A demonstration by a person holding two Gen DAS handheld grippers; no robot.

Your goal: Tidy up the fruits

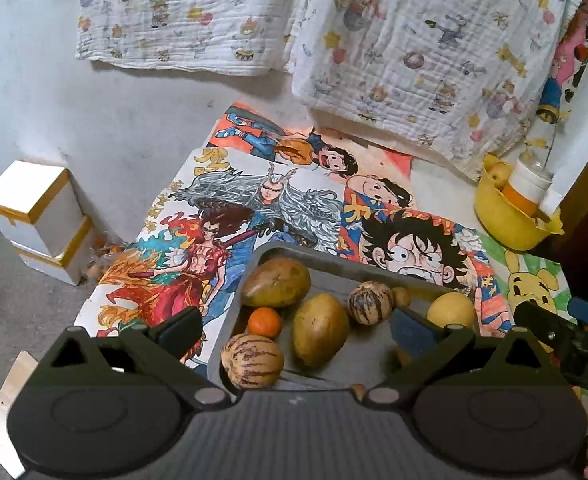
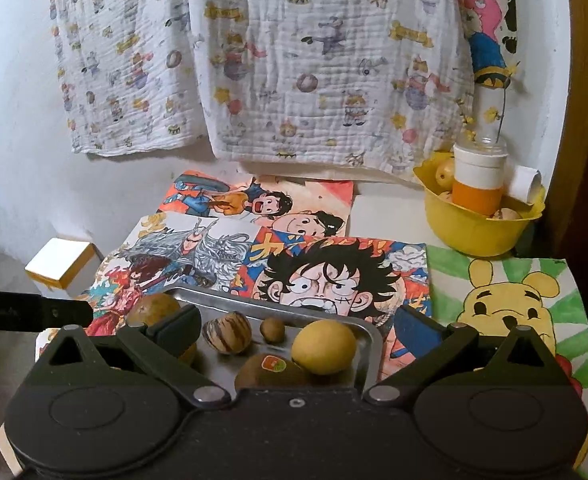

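Observation:
A metal tray holds several fruits: two brownish mangoes, a small orange, two striped melons and a yellow lemon. My left gripper is open and empty, held just above the tray's near side. In the right wrist view the tray shows a striped melon, a small brown fruit, the lemon and a stickered kiwi. My right gripper is open and empty above the tray's near right corner.
Cartoon drawings cover the table under the tray. A yellow bowl with a white and orange jar and small fruits stands at the back right. A printed cloth hangs on the wall. White boxes stand at the left.

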